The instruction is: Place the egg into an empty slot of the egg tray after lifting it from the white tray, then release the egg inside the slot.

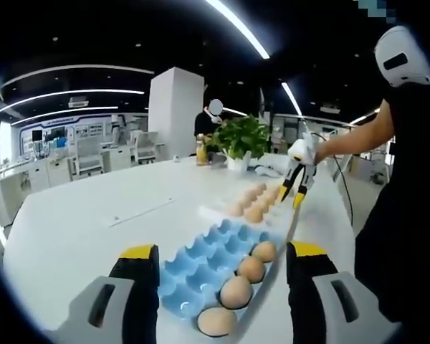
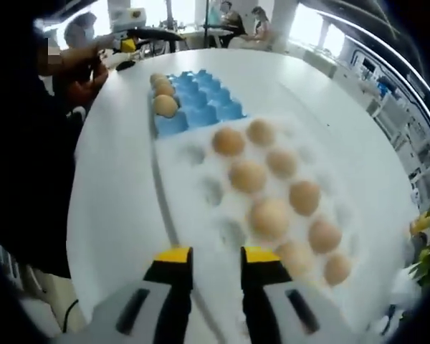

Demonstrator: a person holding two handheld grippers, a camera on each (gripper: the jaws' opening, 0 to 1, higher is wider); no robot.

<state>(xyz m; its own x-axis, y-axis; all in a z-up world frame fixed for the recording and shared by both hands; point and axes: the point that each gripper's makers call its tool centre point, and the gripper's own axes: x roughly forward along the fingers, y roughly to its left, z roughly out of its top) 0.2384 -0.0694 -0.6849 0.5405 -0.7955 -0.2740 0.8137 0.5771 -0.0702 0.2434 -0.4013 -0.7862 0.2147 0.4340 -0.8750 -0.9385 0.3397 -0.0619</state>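
Observation:
The blue egg tray [image 1: 201,261] lies just ahead of my left gripper [image 1: 223,249], which stands wide open and empty over it. Several brown eggs [image 1: 236,292] fill the tray's right-hand row; the other slots are bare. Beyond it the white tray [image 1: 216,213] holds several eggs [image 1: 254,213]. My right gripper [image 1: 292,195], held by a hand, hangs above that tray's far end. In the right gripper view, my right gripper [image 2: 217,251] is open over the white tray [image 2: 193,208] near its empty slots, with several eggs [image 2: 271,217] ahead. The blue tray [image 2: 201,100] and left gripper [image 2: 129,44] lie beyond.
Both trays rest on a round white table [image 1: 93,215]. A potted plant [image 1: 240,136] and a bottle [image 1: 201,150] stand at its far side. The person's dark body [image 1: 408,215] is close to the table's right edge. Desks and chairs are behind.

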